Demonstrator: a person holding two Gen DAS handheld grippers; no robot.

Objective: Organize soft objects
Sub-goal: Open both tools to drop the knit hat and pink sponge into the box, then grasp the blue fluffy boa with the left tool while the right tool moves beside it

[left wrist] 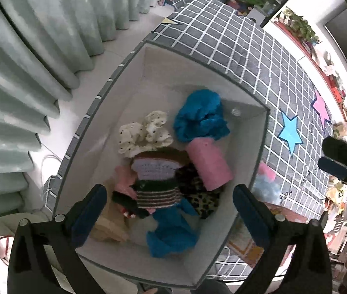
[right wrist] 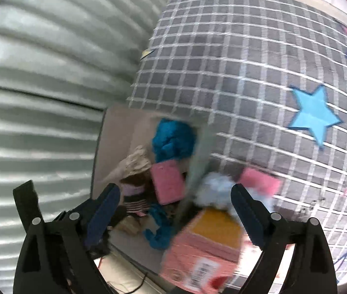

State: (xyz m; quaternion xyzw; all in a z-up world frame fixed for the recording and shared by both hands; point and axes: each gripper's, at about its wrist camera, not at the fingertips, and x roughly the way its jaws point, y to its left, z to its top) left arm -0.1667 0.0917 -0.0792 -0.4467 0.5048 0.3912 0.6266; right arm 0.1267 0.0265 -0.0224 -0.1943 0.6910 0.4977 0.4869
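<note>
Hanging over the storage bin (left wrist: 149, 56), the left gripper (left wrist: 169, 203) is spreading wide apart, holding nothing. The pink roll (left wrist: 209, 165) is lying inside, long side pointing toward the near right wall. The right gripper (right wrist: 175, 203) is gaping too, empty, above the bin's right edge.

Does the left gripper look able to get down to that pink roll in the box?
Probably yes. The left gripper hangs open right above the open-topped box, and the pink roll lies on top of the pile with nothing covering it.
</note>
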